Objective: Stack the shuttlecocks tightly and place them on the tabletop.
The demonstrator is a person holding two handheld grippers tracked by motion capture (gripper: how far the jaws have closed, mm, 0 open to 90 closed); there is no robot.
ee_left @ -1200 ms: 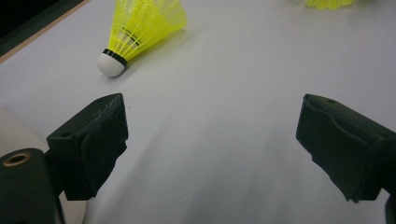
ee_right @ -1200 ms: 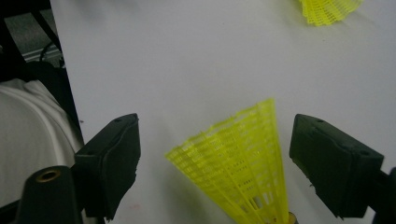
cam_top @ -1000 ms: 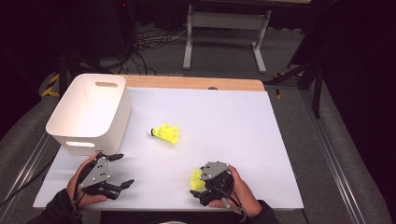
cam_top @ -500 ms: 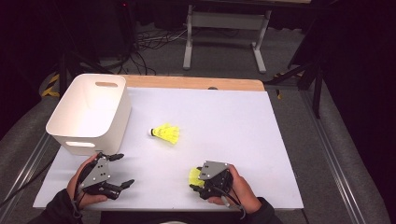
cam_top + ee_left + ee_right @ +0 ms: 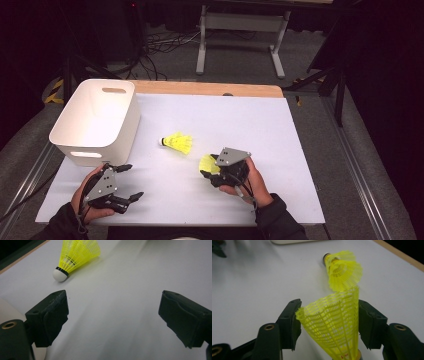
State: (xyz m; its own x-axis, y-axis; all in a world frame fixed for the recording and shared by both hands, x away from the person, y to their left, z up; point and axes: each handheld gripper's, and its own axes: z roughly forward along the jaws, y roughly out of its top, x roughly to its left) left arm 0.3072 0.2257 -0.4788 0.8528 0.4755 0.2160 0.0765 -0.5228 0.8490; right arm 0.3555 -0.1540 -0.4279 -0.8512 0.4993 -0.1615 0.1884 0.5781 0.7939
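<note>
A white bin [image 5: 95,120] with handle cut-outs is seen at the far left of the white table [image 5: 280,130]; no label is readable on it. In front of it, the left gripper [image 5: 131,181] is held low over the table near the front edge, jaws spread wide with nothing between them. In the left gripper view the two black jaws stand far apart over bare table, and a yellow shuttlecock [image 5: 75,257] is seen lying on its side beyond them, white cork tip [image 5: 59,274] with a black band toward the camera.

That loose shuttlecock [image 5: 177,143] lies on its side mid-table, well apart from both grippers, cork pointing toward the bin.

To the right, the right gripper [image 5: 209,167] is held just above the table with a second yellow shuttlecock [image 5: 206,164] gripped between its jaws. Its jaws have just been closing. In the right gripper view the mesh skirt [image 5: 332,325] is pinched between both pads and looks squashed inward, cork end down near the camera. A small red print is visible near the base [image 5: 344,355], possibly a brand mark, too blurred to be read. The loose shuttlecock is seen just beyond.
</note>
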